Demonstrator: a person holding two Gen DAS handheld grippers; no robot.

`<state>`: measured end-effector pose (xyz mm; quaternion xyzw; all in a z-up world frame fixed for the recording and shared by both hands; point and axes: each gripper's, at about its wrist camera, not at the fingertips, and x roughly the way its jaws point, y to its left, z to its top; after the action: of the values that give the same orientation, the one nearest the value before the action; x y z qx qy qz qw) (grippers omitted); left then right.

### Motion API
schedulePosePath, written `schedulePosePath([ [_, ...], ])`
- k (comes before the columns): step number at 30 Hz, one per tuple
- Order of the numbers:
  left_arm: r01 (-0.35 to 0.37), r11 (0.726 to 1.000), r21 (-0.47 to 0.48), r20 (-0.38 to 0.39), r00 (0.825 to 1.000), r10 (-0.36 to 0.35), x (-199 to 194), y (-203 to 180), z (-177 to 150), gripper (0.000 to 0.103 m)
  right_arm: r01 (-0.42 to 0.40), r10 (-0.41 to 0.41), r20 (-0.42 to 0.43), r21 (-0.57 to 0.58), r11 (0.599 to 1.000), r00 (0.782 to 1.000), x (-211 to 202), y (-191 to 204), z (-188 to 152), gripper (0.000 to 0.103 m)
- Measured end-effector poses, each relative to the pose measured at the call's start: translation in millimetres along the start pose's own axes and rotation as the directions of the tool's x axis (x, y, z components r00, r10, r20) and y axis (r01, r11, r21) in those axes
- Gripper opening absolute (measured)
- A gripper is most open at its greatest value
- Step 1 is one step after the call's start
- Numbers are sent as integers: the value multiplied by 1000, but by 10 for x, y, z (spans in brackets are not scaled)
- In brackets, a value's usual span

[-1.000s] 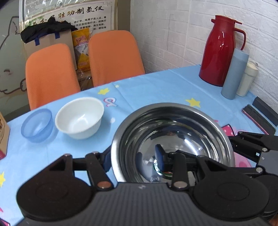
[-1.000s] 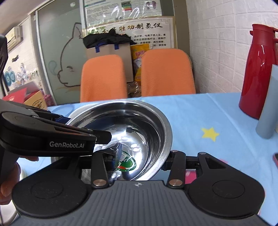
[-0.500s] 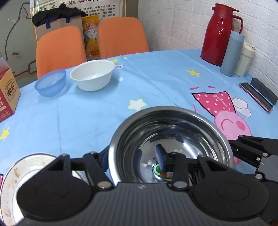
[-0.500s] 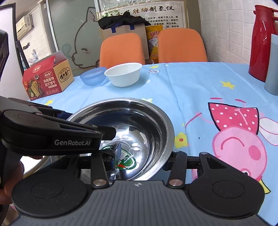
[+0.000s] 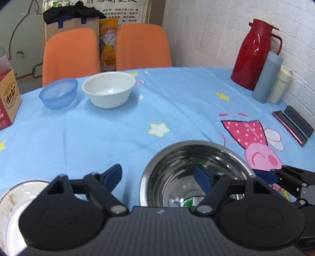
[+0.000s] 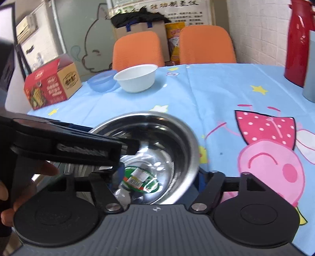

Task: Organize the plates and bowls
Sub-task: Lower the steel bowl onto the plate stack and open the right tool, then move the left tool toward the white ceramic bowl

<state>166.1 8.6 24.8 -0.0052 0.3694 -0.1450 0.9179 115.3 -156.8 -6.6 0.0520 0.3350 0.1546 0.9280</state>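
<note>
Left tool [image 5: 157, 177] spread wide, right tool [image 6: 159, 175] parted

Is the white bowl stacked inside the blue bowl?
No. The white bowl sits on the tablecloth beside the blue bowl.

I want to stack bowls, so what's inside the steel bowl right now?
The steel bowl holds no food or dishes, only a green and white sticker on its bottom. The left claw has one finger inside it, and that claw's body hides the near wall.

Office break room: cartoon tablecloth [image 5: 177, 110], orange chairs [image 5: 70, 53], wall notice [image 6: 181, 11].
</note>
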Motion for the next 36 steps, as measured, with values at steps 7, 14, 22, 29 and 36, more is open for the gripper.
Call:
schedulePosePath([
  [7,-5,999,-44,64,998,8,-186,202,170,79,65,-70,71,73,995,995,-210,-292,144,103],
  [14,-17,998,-58,44,999,20,-178,283,131,79,77,-85,73,105,991,994,-190,-410,167,103],
  [22,-31,997,-71,50,998,34,-248,381,99,79,73,-80,85,82,994,993,-152,-371,286,103],
  [29,-61,992,-107,72,995,69,-409,531,100,79,22,-21,150,-2,1000,988,-171,-117,662,103],
  [36,-71,990,-121,92,992,82,-512,622,137,79,-35,54,257,-79,996,965,-348,165,1132,103],
])
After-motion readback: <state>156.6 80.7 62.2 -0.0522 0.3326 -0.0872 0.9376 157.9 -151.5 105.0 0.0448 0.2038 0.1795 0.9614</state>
